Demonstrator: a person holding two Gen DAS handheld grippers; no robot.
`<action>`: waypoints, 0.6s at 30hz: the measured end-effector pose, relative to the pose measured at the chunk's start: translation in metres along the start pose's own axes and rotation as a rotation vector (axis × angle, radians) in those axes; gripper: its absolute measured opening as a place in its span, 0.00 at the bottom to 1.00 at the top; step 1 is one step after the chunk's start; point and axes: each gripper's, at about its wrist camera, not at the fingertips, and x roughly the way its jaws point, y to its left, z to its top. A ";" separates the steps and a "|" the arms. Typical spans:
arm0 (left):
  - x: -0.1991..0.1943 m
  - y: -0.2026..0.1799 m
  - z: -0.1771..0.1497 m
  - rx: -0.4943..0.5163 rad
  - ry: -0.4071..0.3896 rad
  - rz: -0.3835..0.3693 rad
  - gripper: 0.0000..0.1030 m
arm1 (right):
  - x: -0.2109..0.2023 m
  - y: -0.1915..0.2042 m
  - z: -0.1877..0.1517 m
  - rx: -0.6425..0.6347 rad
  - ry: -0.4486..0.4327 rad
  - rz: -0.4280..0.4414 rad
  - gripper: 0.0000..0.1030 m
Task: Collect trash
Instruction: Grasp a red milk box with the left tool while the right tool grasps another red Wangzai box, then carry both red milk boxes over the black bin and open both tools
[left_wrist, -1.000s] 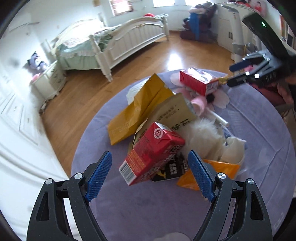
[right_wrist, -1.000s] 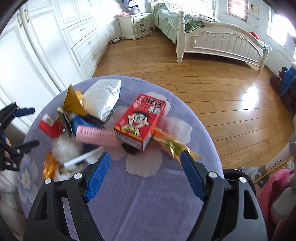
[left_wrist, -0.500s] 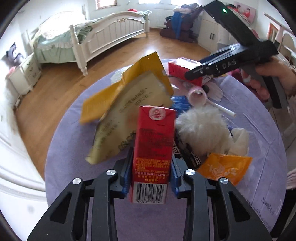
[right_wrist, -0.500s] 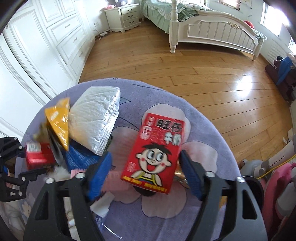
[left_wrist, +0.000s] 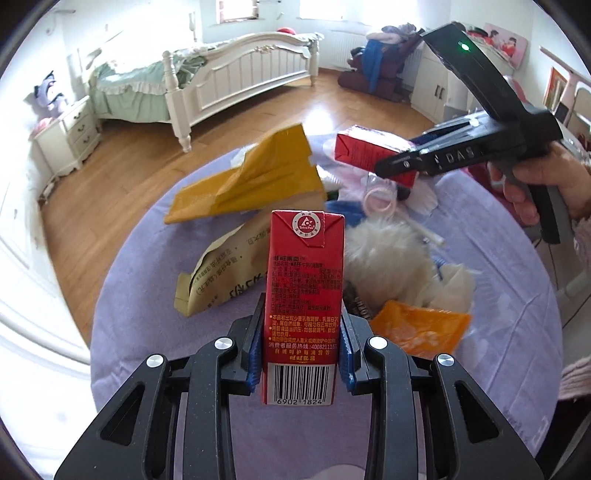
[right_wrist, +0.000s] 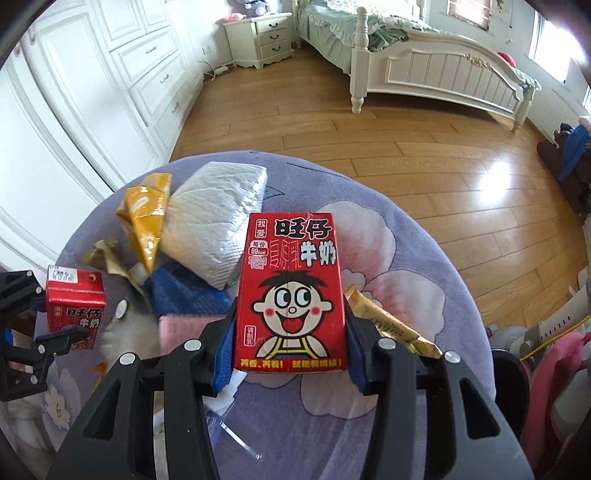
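My left gripper (left_wrist: 301, 343) is shut on a red milk carton (left_wrist: 303, 288), barcode end toward the camera, held above the round purple table (left_wrist: 155, 332). My right gripper (right_wrist: 290, 350) is shut on a second red milk carton (right_wrist: 291, 291) with a cartoon face, also lifted off the table. Each shows in the other's view: the left carton (right_wrist: 75, 308) at the left, the right carton (left_wrist: 369, 151) at the upper right. Loose trash lies below: a yellow bag (left_wrist: 255, 181), a tan paper bag (left_wrist: 229, 269), an orange wrapper (left_wrist: 421, 328), white fluff (left_wrist: 388, 258).
A silver padded bag (right_wrist: 218, 210), a blue packet (right_wrist: 184, 291), a pink roll (right_wrist: 181, 328) and a gold snack wrapper (right_wrist: 391, 325) also lie on the table. Wooden floor, a white bed (right_wrist: 443, 74) and white cupboards (right_wrist: 110, 74) surround the table.
Both grippers closed on their cartons and lifted them. The left carton turned upright between the fingers. The right carton rose off the table toward the camera.
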 end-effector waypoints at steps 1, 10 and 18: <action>-0.003 -0.004 0.001 0.001 -0.005 0.008 0.31 | -0.004 0.002 -0.002 -0.007 -0.008 0.001 0.46; -0.027 -0.032 0.010 -0.009 -0.053 0.068 0.31 | -0.043 0.007 -0.018 -0.066 -0.075 -0.020 0.46; -0.042 -0.062 0.022 -0.016 -0.111 0.160 0.31 | -0.067 0.009 -0.038 -0.083 -0.110 -0.028 0.46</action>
